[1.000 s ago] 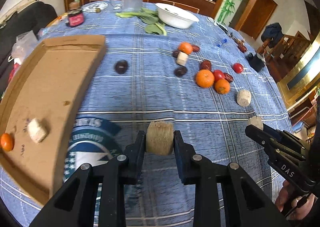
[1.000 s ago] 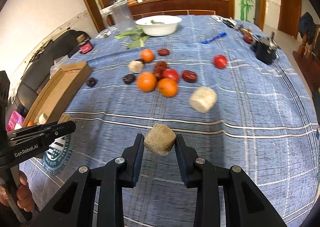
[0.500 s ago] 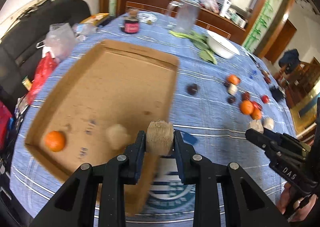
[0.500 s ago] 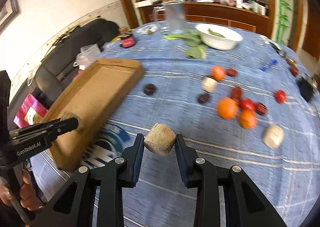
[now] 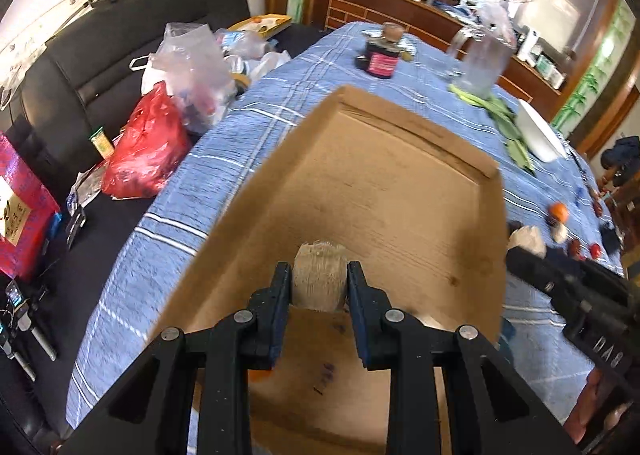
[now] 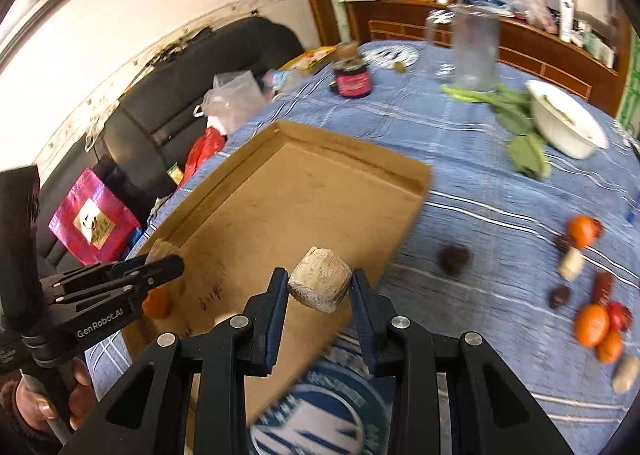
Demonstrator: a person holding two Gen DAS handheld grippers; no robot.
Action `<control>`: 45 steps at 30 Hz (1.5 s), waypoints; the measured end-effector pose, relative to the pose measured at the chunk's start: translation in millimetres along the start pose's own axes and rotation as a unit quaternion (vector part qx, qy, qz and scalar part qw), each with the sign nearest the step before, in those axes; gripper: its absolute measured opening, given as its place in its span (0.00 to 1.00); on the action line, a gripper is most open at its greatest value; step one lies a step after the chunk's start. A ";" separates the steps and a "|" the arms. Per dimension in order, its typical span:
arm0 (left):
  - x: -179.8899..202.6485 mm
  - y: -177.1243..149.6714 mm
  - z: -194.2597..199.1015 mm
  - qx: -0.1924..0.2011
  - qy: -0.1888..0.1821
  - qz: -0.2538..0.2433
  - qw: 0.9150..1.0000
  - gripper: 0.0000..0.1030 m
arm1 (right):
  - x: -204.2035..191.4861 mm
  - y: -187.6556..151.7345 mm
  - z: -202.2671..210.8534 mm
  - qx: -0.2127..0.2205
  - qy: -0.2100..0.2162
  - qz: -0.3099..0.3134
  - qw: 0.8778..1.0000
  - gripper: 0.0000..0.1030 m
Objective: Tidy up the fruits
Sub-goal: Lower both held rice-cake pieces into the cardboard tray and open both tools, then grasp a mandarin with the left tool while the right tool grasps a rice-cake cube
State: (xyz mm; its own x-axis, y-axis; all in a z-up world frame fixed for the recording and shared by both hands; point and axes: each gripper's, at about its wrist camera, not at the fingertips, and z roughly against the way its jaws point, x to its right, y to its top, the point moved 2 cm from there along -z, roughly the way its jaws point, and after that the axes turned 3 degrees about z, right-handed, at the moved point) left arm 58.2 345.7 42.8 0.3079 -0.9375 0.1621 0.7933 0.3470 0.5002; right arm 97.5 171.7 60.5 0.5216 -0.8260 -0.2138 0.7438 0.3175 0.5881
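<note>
Left wrist view: the left hand-held gripper (image 5: 319, 287) is seen nearly closed, its pads pressed on a pale, fibrous cylindrical chunk (image 5: 318, 279) — probably a cut piece of sugarcane, though this cannot be settled. Directly beneath and ahead of that hand-held gripper the cardboard tray (image 5: 400, 183) is spread, so the carry-to-tray step is judged to be in hand. To its right the right hand-held gripper (image 5: 520, 251) is seen from the side, with a pale piece at its tip.

In the right wrist view the right hand-held gripper (image 6: 320, 287) is likewise narrowly set and clamped on a second chunk (image 6: 320, 285), tan-skinned with a rough cut face, held tilted just over the tray's near right edge (image 6: 384, 255). To its left an orange (image 6: 157, 302) is seen lying in the tray beneath the left hand-held gripper (image 6: 168, 261).

A lowering of both pieces to the tray floor, clear of the orange, then a release, is what the next move is judged to call for. Farther right, on the blue-checked counter (image 6: 480, 183), more oranges (image 6: 592, 325), dark dates (image 6: 453, 259) and pale chunks (image 6: 571, 263) are left — much sorting is judged to remain.
</note>
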 end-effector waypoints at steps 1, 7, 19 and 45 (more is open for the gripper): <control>-3.3 2.8 -4.9 -0.003 0.005 0.001 1.000 0.26 | -4.7 1.5 -9.5 -0.007 0.002 0.003 1.000 0.34; -7.8 8.2 -25.2 -0.016 0.013 -0.003 1.000 0.26 | -19.1 5.3 -51.2 -0.042 0.003 0.010 0.999 0.34; -8.5 7.1 -42.6 -0.032 0.021 -0.014 0.999 0.27 | -20.9 4.5 -72.7 -0.064 -0.009 0.019 0.998 0.35; 36.9 -34.6 28.8 0.046 0.039 -0.023 0.998 0.50 | -5.0 -55.1 44.1 -0.002 -0.043 0.027 0.999 0.38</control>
State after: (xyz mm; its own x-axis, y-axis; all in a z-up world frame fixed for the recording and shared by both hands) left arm 27.0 298.3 56.0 0.3142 -0.9466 0.0721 0.7577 0.2958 0.5817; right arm 35.5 137.8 63.6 0.5233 -0.8444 -0.1150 0.7181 0.3642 0.5931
